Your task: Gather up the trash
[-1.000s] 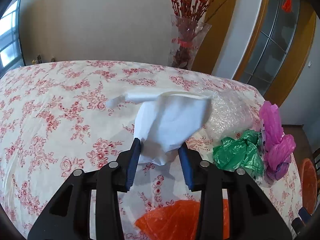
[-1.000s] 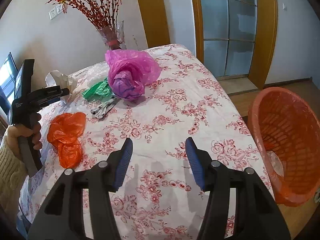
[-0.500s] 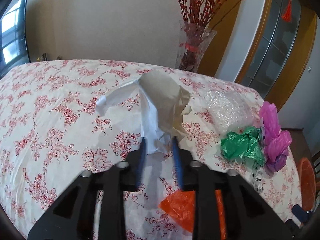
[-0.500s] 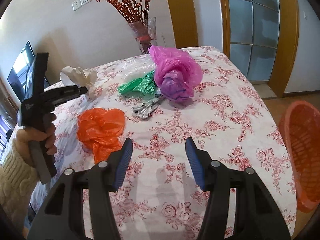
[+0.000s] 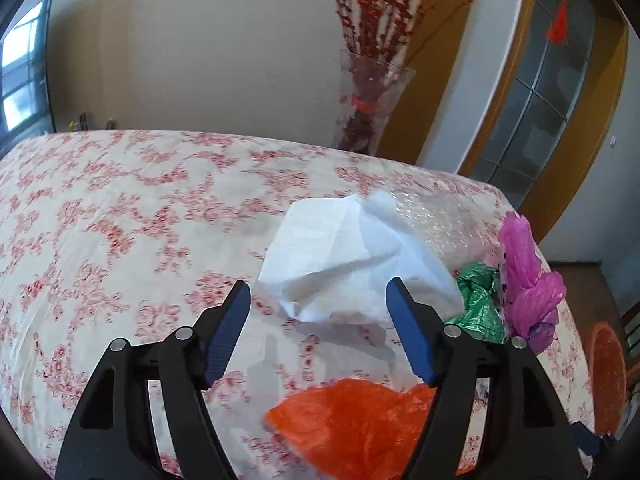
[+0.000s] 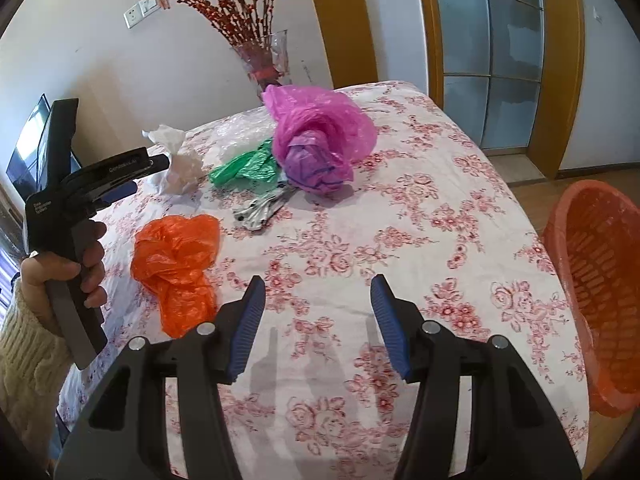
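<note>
Your left hand-held gripper (image 5: 318, 322) has just opened wide, the white tissue (image 5: 352, 264) loose beyond it. Right hand-held gripper (image 6: 318, 320) gapes empty. Five pieces lie on the worktop (image 6: 440, 184), and the orange basket (image 6: 600, 280) looks nearly empty.

The orange basket (image 6: 600, 288) is being cut off by the right edge of the right wrist view. The orange bag (image 5: 360, 428) is being partly hidden behind the left gripper (image 5: 320, 320). The silvery wrapper (image 6: 262, 210) is being half covered by the pink bag (image 6: 316, 140); its kind cannot be told.
</note>
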A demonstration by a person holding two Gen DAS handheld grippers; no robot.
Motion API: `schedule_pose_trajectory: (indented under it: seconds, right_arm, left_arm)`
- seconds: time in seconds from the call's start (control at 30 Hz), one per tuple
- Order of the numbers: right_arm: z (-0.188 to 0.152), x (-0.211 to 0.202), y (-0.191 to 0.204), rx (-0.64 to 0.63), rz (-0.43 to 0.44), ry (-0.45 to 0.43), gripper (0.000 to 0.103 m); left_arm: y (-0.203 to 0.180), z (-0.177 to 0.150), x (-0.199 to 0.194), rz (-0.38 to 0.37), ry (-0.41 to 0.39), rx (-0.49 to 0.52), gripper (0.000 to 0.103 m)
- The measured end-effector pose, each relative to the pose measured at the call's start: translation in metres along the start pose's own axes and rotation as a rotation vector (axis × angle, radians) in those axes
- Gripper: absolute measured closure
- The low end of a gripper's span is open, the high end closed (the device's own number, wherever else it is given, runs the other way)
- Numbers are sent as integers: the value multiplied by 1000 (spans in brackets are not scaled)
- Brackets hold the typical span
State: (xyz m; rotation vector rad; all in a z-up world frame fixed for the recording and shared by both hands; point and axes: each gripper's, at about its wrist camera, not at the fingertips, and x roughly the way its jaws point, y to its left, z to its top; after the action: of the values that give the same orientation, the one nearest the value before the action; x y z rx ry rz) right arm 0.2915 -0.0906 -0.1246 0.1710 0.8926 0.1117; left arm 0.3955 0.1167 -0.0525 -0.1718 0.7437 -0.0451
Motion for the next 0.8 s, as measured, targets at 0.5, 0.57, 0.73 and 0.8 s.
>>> schedule_pose_trajectory:
  seconds: [0.5, 0.57, 0.73, 0.8]
  right_arm:
    - [0, 2, -17, 29, -13, 5, 49]
    - [0, 2, -17, 28, -15, 6, 49]
    - [-1, 0, -18, 26, -26, 8, 49]
    - [-1, 0, -18, 24, -30, 9, 49]
  left_arm:
    - [7, 8, -13, -8, -16, -10, 29]
    - [4, 8, -7, -26, 7, 6, 29]
    - [-1, 0, -2, -89, 37, 27, 56]
    - [-3, -2, -3, -113, 40, 30, 67]
